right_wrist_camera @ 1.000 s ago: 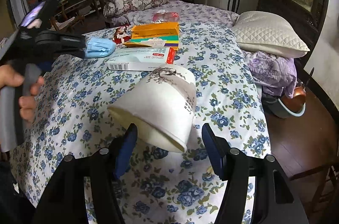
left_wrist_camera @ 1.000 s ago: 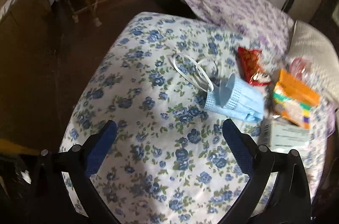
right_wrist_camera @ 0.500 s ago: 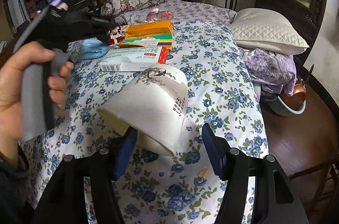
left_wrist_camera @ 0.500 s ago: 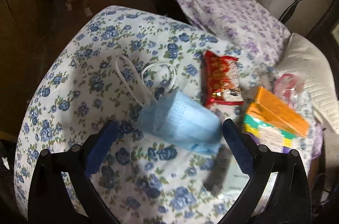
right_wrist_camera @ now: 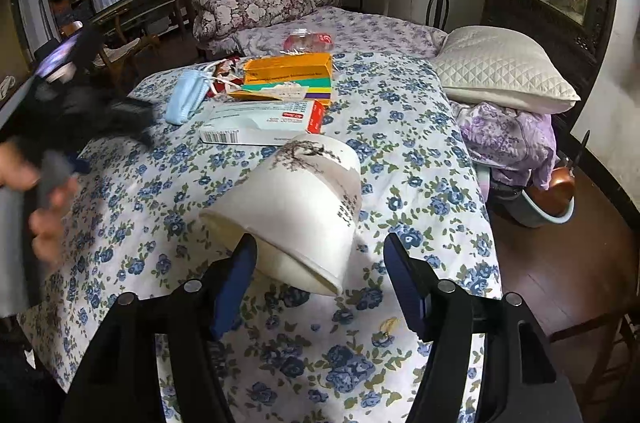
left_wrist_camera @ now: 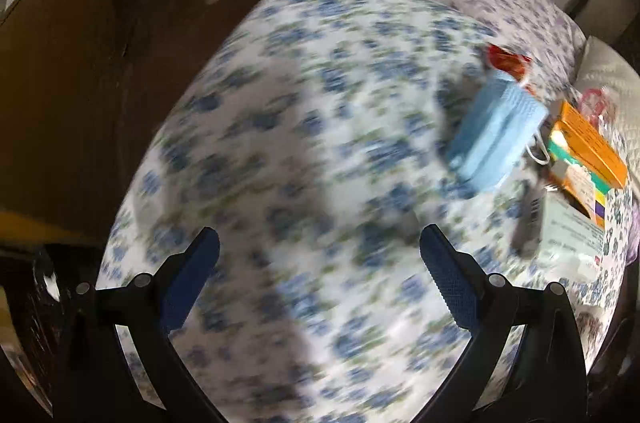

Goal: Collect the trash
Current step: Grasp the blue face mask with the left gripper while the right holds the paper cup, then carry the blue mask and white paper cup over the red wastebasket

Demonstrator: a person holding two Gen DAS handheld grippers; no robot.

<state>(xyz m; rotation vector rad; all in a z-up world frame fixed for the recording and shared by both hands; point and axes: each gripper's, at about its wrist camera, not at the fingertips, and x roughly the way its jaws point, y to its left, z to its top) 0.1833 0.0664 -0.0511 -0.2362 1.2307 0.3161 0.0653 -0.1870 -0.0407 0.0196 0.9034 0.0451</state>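
A white paper cup (right_wrist_camera: 304, 199) lies tilted on the blue-flowered bedspread (right_wrist_camera: 400, 151), between the fingers of my right gripper (right_wrist_camera: 320, 243). Those jaws are opening. The left pad is at the cup's base and a gap shows at the right pad. A blue face mask (left_wrist_camera: 496, 135) (right_wrist_camera: 186, 95) lies farther back beside a red snack wrapper (left_wrist_camera: 508, 61), an orange box (right_wrist_camera: 288, 75) and a white medicine box (right_wrist_camera: 260, 123). My left gripper (left_wrist_camera: 319, 235) is open over bare sheet in a blurred view, the mask up to its right.
A person's hand (right_wrist_camera: 48, 219) holds the left gripper at the bed's left side. A clear plastic packet (right_wrist_camera: 308, 41) lies behind the boxes. A white quilted pillow (right_wrist_camera: 504, 71), purple bedding (right_wrist_camera: 508, 139) and a floor basin (right_wrist_camera: 548, 199) are to the right.
My left gripper swung off the mask, which was between its fingers half a second ago and now sits up right, ear loops toward the boxes. The right jaws have widened slightly around the cup.
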